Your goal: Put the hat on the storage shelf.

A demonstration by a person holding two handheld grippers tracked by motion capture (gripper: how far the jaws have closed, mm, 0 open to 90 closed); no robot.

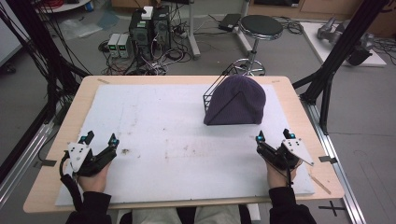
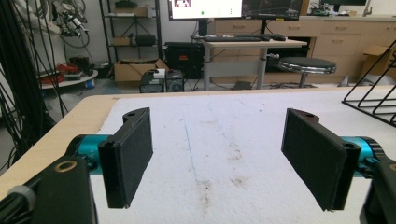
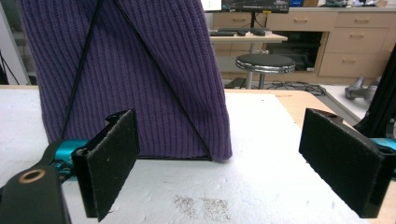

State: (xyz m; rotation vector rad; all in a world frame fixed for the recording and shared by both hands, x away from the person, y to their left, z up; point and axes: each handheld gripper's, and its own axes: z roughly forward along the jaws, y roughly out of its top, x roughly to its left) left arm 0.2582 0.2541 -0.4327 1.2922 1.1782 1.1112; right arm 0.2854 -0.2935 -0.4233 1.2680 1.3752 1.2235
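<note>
The left gripper [image 1: 100,139] rests at about eight o'clock on the surface [image 1: 163,126], its fingers [image 2: 128,154] spread wide with nothing between them, and the right gripper [image 1: 274,136] at about four o'clock has its fingers [image 3: 109,163] equally wide apart and empty. Just beyond the right gripper, toward one o'clock, a purple knitted hat [image 1: 238,100] is draped over a black wire rack [image 1: 211,93]. The hat seems to hide most of the frame.
</note>
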